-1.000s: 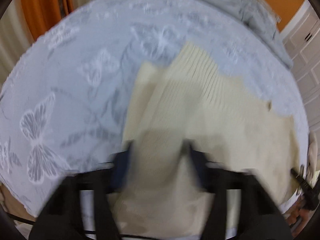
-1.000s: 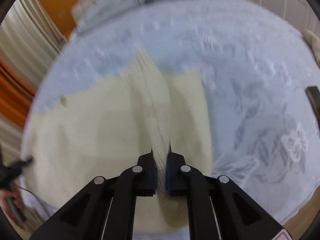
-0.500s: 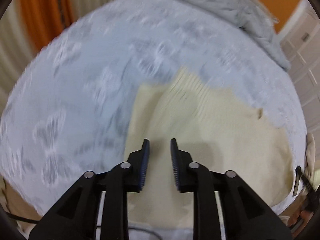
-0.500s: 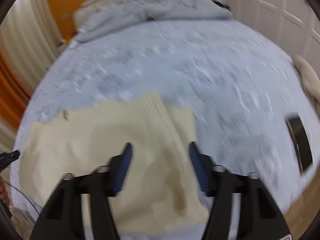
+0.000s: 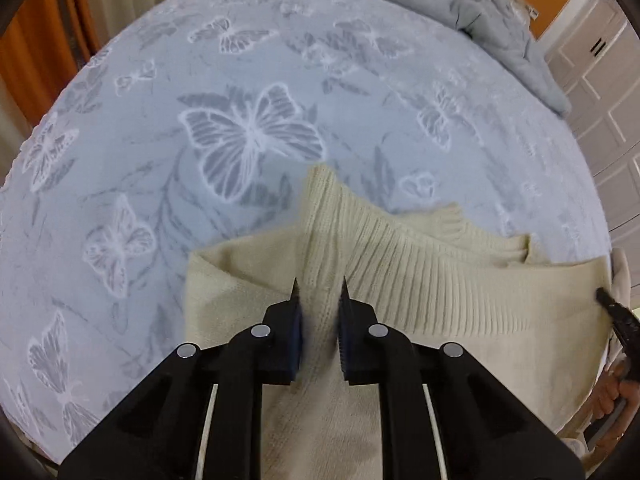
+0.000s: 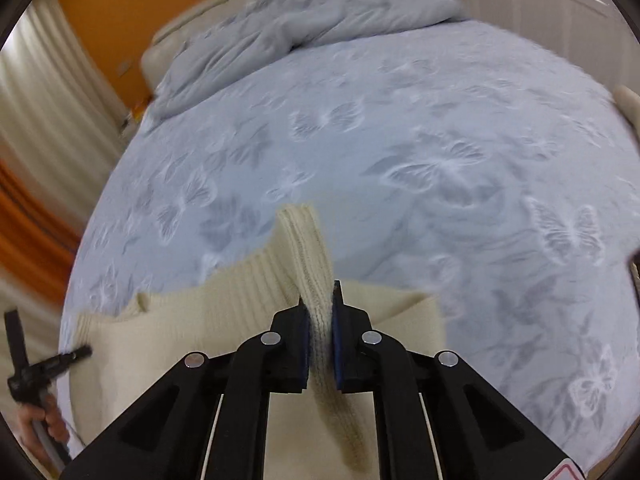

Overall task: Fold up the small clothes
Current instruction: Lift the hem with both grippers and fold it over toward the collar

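A cream knit sweater [image 5: 460, 300] lies on the near part of the bed, its ribbed hem pulled up between both grippers. My left gripper [image 5: 319, 292] is shut on the hem's left corner, with thick knit filling the gap between its jaws. My right gripper [image 6: 318, 304] is shut on the hem's right corner [image 6: 308, 256], which stands up in a ridge. The sweater also shows in the right wrist view [image 6: 192, 328]. The other gripper's tip shows at each view's edge [image 5: 616, 312].
The bed has a pale blue butterfly-print cover [image 5: 248, 132]. A crumpled grey duvet [image 6: 288, 28] lies at the far end by the orange wall. White closet doors [image 5: 600, 60] stand to the right. Curtains [image 6: 44, 132] hang to the left.
Both grippers were open over the sweater half a second ago; now each has closed on a hem corner and lifted it, and the hem is folding toward the collar.
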`<state>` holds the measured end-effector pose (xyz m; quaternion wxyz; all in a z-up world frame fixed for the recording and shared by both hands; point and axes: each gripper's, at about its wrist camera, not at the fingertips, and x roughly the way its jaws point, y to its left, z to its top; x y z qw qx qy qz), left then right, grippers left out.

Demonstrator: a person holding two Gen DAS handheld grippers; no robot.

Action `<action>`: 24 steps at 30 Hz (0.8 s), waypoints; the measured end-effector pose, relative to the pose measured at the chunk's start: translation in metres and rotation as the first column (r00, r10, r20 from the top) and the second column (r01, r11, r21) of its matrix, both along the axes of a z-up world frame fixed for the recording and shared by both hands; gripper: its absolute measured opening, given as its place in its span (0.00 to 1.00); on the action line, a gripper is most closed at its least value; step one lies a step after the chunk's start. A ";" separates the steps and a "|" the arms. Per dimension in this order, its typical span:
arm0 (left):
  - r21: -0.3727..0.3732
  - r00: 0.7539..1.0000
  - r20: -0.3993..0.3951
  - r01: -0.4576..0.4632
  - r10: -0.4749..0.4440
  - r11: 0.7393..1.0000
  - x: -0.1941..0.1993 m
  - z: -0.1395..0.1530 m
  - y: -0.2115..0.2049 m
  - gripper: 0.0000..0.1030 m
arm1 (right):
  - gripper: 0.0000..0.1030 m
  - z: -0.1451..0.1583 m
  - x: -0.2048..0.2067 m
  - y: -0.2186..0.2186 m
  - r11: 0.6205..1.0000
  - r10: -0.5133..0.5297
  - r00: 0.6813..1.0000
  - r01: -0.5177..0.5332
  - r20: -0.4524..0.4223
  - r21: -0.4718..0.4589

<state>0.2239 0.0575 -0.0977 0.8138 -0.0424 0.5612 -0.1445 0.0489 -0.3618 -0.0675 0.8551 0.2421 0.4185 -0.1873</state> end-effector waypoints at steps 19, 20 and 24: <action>0.087 0.990 -0.017 0.139 -0.138 0.986 -0.125 -0.008 -0.049 0.20 | 0.09 -0.042 -0.039 0.193 0.918 0.363 0.916 -0.383 -0.173 -0.103; 0.093 0.990 -0.025 0.138 -0.136 0.986 -0.128 -0.015 -0.049 0.20 | 0.08 -0.048 -0.045 0.189 0.922 0.350 0.920 -0.371 -0.177 -0.107; 0.098 0.992 -0.017 0.126 -0.125 0.987 -0.136 -0.008 -0.033 0.20 | 0.10 -0.012 -0.074 0.166 0.961 0.251 0.961 -0.262 -0.120 -0.087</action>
